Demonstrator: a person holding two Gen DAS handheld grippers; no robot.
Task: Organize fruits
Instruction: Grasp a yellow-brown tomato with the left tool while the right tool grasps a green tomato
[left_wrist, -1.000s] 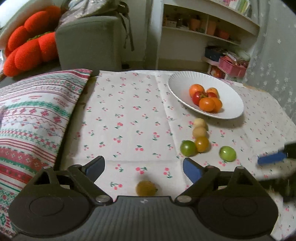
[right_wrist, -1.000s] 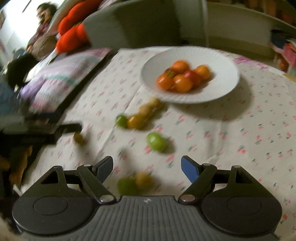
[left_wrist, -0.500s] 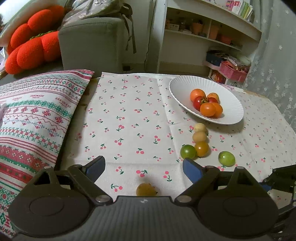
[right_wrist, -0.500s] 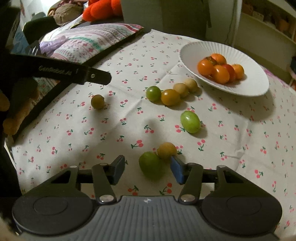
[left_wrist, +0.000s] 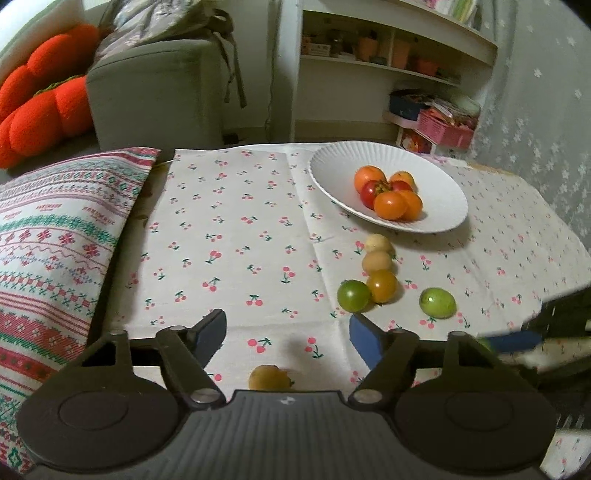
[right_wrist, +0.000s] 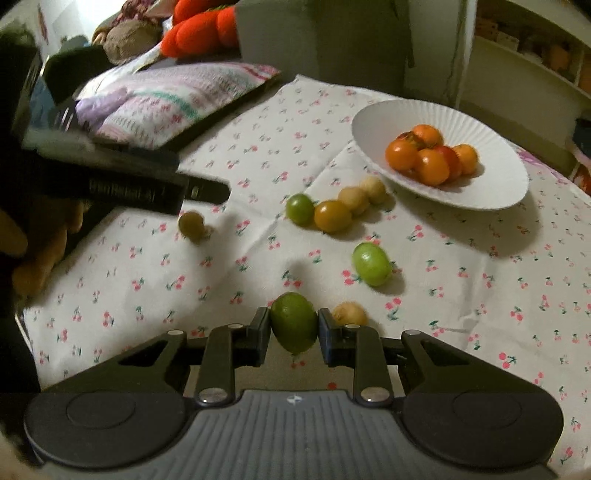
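The smooth round green tomato (right_wrist: 294, 322) sits pinched between my right gripper (right_wrist: 293, 334) pads; I'd squeeze gently and carry it ahead-right to the white fluted paper plate (right_wrist: 491, 192). My left gripper (left_wrist: 287, 334) gapes, empty.

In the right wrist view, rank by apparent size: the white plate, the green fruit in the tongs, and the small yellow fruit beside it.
1. White plate
2. Green fruit, gripped by the right tongs; nearness to the camera inflates it
3. Small yellow fruit
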